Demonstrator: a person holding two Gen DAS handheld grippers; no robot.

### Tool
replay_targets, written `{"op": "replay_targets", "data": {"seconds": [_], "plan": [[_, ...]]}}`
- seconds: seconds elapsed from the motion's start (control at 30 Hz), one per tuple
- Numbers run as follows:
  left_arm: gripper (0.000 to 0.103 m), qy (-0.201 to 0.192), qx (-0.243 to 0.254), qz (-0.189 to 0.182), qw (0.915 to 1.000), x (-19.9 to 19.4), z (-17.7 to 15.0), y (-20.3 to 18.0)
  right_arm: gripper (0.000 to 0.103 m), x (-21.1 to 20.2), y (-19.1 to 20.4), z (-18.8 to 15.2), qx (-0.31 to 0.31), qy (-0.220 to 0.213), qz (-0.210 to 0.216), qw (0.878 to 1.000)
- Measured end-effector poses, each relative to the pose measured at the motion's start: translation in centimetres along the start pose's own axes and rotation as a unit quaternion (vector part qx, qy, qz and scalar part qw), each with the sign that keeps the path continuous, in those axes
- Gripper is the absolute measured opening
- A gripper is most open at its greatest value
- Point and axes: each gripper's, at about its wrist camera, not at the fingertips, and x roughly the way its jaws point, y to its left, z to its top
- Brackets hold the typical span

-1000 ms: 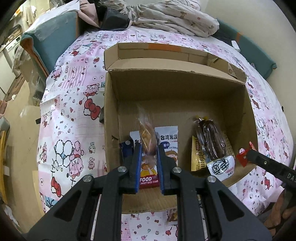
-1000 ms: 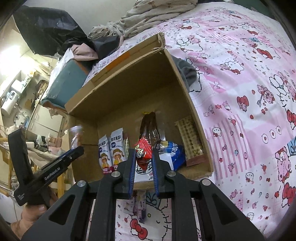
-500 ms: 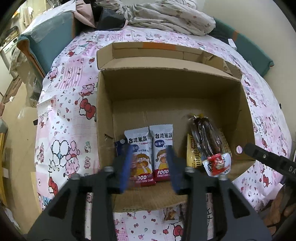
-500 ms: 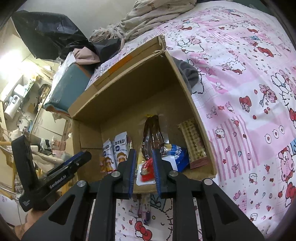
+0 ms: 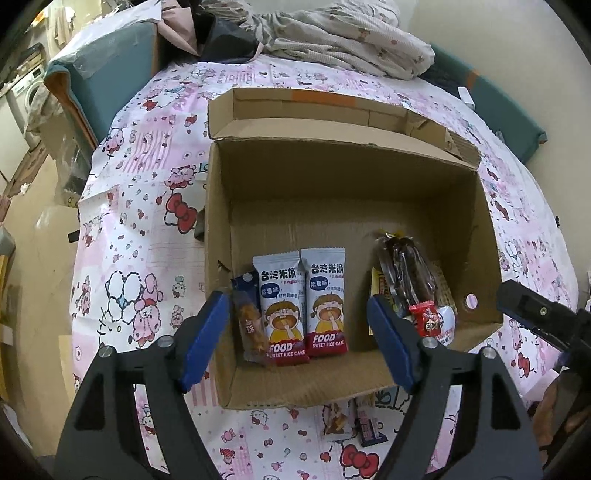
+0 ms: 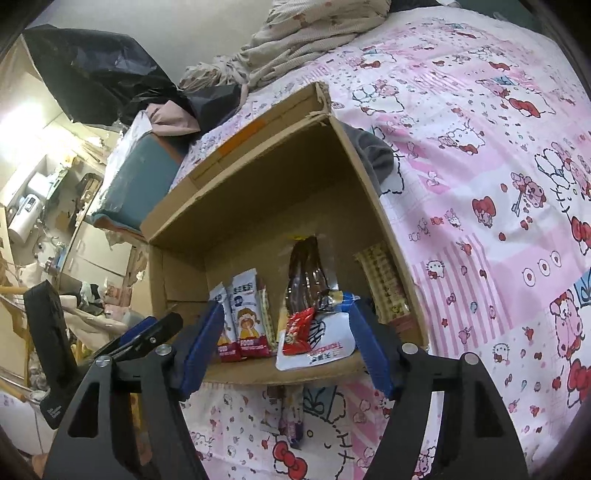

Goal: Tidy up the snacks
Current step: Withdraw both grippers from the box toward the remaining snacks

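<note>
An open cardboard box (image 5: 347, 177) (image 6: 266, 192) sits on a pink cartoon-print sheet. Inside lie two blue-and-red rice cake packs (image 5: 304, 299) (image 6: 242, 317), a clear-wrapped brown snack (image 5: 249, 325) at their left, a dark brown snack bag (image 5: 406, 269) (image 6: 306, 277), a white pouch (image 6: 321, 347) and a small red candy (image 5: 424, 321) (image 6: 297, 328) on it. My left gripper (image 5: 295, 332) hangs over the box's near edge, its jaws opening, nothing pressed between them. My right gripper (image 6: 284, 339) is likewise opening above the red candy, which lies free.
A yellow wafer pack (image 6: 384, 280) leans on the box's right wall. Loose snacks (image 5: 354, 417) (image 6: 291, 417) lie on the sheet in front of the box. Crumpled bedding (image 5: 332, 33) and a teal cushion (image 5: 107, 74) sit behind. The sheet (image 6: 498, 184) spreads to the right.
Both grippers went from shut to open. The left one dropped the clear-wrapped brown snack beside the rice cakes; the right one dropped the red candy onto the white pouch.
</note>
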Motion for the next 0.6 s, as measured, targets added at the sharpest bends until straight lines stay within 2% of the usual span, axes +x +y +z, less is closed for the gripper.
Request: {"op": "replay_targets", "data": {"seconds": [0.3,0.6], "plan": [[0.075,-0.012,-0.011,0.007,0.9998,-2.1,-0.6,1.2,0.073,-2.2,-1.3,-0.9,0.035,-0.014,0.011,0.999],[0.075,0.004,-0.068,0.013,0.9976,-3.4,-3.0,4.0,0.073,-3.5,-2.7,-2.1,0.066,-0.013,0.003,0.998]]}}
